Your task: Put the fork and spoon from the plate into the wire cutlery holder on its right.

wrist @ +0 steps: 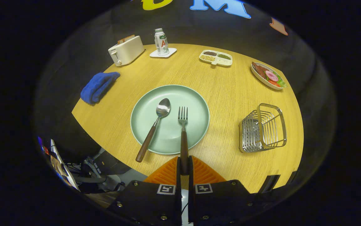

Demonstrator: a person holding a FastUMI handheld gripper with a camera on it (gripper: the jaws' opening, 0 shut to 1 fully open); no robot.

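A pale green plate [196, 103] lies on the wooden table just ahead of my fingers. A spoon [155, 122] with a dark wooden handle rests on its left half, the handle end reaching past the near rim. A fork [183, 125] with the same kind of handle lies on the right half, tines pointing away. My gripper [184, 166] is shut on the near end of the fork's handle, both fingers pressing its sides. The wire cutlery holder [263, 128] stands to the right of the plate, apart from it.
Beyond the plate are a white toaster [126, 50], a bottle [161, 41] on a white coaster, a divided snack tray [215, 57] and a dish of food [268, 76]. A folded blue cloth [98, 86] lies at the left. The table's near edge runs under my fingers.
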